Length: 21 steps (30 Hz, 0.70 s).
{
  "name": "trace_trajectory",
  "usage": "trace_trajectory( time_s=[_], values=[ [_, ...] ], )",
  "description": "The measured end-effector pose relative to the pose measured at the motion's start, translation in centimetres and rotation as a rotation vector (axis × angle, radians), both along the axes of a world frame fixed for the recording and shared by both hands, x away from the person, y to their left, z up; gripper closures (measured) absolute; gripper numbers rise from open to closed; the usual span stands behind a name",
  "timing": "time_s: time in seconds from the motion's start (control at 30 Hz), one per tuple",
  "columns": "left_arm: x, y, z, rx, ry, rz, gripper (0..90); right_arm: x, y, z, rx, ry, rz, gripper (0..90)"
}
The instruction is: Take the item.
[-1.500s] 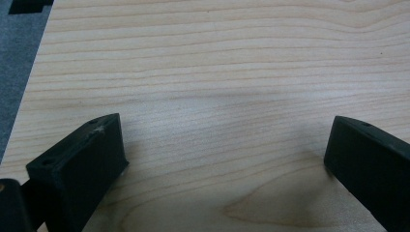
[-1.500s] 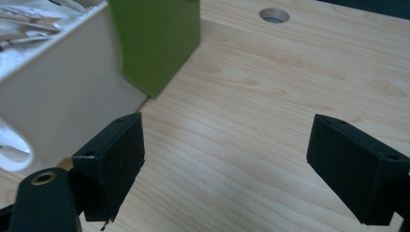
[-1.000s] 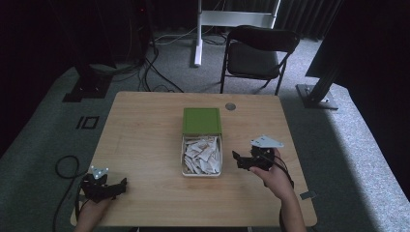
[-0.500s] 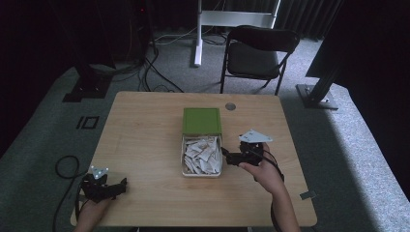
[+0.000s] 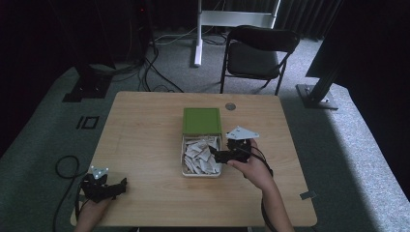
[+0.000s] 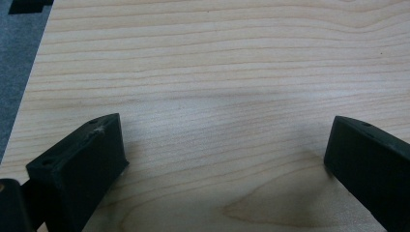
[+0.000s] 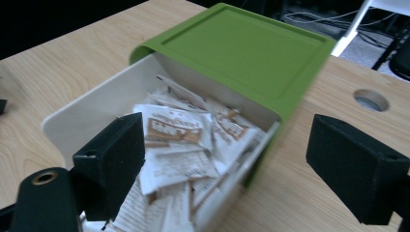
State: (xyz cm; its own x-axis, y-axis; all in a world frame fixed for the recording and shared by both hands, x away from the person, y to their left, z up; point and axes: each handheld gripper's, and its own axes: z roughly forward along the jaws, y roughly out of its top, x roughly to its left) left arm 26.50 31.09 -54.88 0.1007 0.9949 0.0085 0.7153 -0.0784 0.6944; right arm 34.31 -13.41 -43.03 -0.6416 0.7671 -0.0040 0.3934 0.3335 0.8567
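A green box [image 5: 201, 121] [image 7: 251, 43] lies on the wooden table [image 5: 145, 135], its white drawer [image 5: 184, 159] [image 7: 82, 116] pulled out toward me and filled with several white-and-brown sachets [image 5: 200, 155] [image 7: 179, 140]. My right gripper [image 5: 216, 154] [image 7: 227, 159] is open and hovers at the drawer's right side, its jaws straddling the drawer's right wall with nothing between them. My left gripper [image 5: 120, 184] [image 6: 225, 159] is open near the table's front left corner, low over bare wood.
A round cable hole [image 5: 230, 106] [image 7: 371, 99] sits in the table behind the box. A black folding chair [image 5: 256, 53] and a white stand [image 5: 198, 34] are beyond the far edge. Cables lie on the carpet at left [image 5: 63, 166].
My right gripper has moved left from the table's right part up to the open drawer. The left gripper has stayed put.
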Motion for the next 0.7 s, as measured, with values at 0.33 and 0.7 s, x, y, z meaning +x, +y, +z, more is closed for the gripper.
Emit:
trace_trajectory(
  time_s=[0.33, 0.7],
  values=[
    [0.0, 0.0, 0.0, 0.000, 0.000, 0.000, 1.3, 0.4, 2.6, -0.8, -0.012, 0.022, 0.052, 13.9],
    [0.0, 0.0, 0.0, 0.001, 0.000, 0.000, 1.3, 0.8, 4.9, -1.4, -0.025, 0.039, 0.087, 15.5]
  ],
)
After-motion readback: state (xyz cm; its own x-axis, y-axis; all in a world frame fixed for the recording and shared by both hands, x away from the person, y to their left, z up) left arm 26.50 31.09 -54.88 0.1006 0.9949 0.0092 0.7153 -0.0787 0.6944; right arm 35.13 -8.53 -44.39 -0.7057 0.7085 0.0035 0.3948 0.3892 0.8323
